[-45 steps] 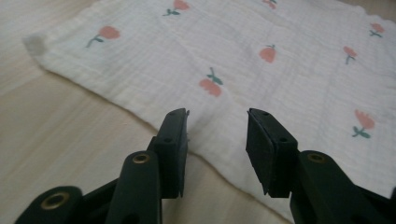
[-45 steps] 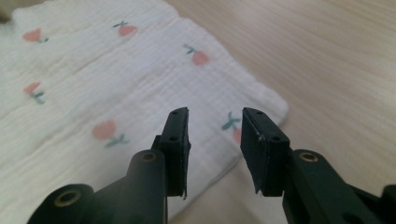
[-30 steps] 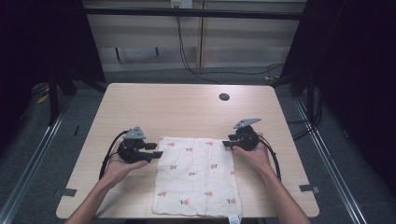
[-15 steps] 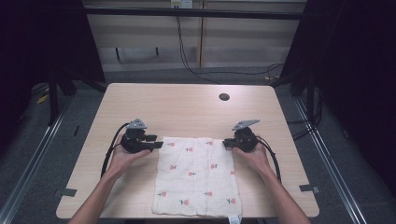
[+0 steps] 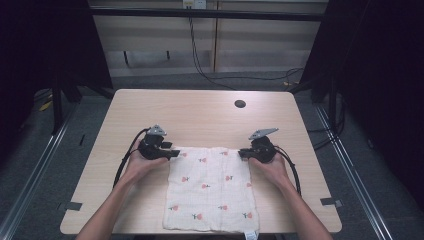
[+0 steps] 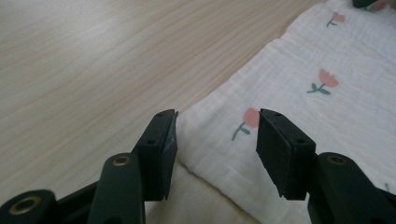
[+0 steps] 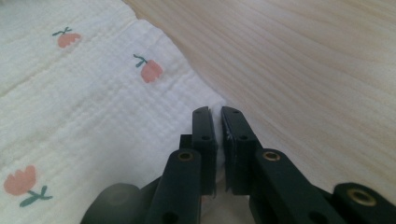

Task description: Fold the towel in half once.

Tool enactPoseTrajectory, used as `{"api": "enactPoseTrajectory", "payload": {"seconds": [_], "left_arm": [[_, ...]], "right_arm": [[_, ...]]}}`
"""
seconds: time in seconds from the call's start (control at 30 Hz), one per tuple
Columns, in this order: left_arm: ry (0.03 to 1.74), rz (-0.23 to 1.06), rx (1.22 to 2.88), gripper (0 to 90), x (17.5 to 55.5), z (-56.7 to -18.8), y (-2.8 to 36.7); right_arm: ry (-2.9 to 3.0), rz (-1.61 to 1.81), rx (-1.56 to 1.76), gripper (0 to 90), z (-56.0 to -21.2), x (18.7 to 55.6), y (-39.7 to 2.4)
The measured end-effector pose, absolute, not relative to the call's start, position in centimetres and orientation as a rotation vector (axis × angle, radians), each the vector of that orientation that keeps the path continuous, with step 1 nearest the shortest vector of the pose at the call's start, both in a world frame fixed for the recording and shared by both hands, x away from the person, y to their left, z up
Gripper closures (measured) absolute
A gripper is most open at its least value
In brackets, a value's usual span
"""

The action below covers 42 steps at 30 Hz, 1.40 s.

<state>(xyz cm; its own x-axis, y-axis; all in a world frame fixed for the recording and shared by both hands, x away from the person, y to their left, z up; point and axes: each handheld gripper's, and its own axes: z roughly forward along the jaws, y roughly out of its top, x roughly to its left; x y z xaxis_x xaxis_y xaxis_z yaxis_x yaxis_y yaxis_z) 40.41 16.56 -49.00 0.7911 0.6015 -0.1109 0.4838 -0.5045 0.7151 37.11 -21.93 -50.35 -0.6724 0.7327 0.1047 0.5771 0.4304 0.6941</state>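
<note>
A white cloth (image 5: pixel 212 187) printed with small pink tulips lies flat on the near half of the table. My left gripper (image 5: pixel 175 152) is at its far left corner. In the left gripper view the cloth (image 6: pixel 303 70) has that corner lying between the jaws of the left gripper (image 6: pixel 217 140), which stand open and apart from it. My right gripper (image 5: pixel 241 154) is at the far right corner. In the right gripper view its jaws (image 7: pixel 217 126) are pressed together on the edge of the cloth (image 7: pixel 70 93).
The cloth rests on a light wooden table (image 5: pixel 200 115) with a dark round hole (image 5: pixel 240 104) near its far edge. Cables trail from both grippers along the person's forearms. Dark floor and metal rails surround the table.
The left gripper has shifted a little forward and rightward to the cloth's far left corner. The right gripper has hardly moved.
</note>
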Motion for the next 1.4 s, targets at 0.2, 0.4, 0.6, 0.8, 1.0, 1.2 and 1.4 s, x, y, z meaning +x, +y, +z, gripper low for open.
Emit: {"api": "enactPoseTrajectory", "payload": {"seconds": [0.2,0.4,0.6,0.8,1.0,1.2,1.4], "left_arm": [[0.796,0.185,2.241,43.5,40.6,-49.7,16.3],[0.802,0.201,2.24,40.6,41.0,-50.2,16.7],[0.774,0.218,2.242,45.9,40.8,-50.2,16.2],[0.718,0.228,2.27,58.2,40.3,-50.1,15.7],[0.662,0.192,2.301,74.9,39.9,-49.9,15.4],[0.698,0.143,2.26,85.7,39.8,-50.1,15.5],[0.73,0.089,2.206,85.9,40.1,-50.0,16.0]], "right_arm": [[2.473,1.07,1.146,84.4,-50.3,37.0,-21.9],[2.482,1.074,1.14,84.4,-50.3,36.9,-21.7],[2.486,1.08,1.127,84.5,-50.4,36.9,-21.7],[2.486,1.078,1.129,84.5,-50.3,36.8,-21.6],[2.492,1.079,1.115,84.7,-50.3,36.5,-21.5],[2.485,1.096,1.145,85.3,-50.4,36.5,-21.7],[2.451,1.177,1.204,85.6,-49.8,36.6,-22.6]]}}
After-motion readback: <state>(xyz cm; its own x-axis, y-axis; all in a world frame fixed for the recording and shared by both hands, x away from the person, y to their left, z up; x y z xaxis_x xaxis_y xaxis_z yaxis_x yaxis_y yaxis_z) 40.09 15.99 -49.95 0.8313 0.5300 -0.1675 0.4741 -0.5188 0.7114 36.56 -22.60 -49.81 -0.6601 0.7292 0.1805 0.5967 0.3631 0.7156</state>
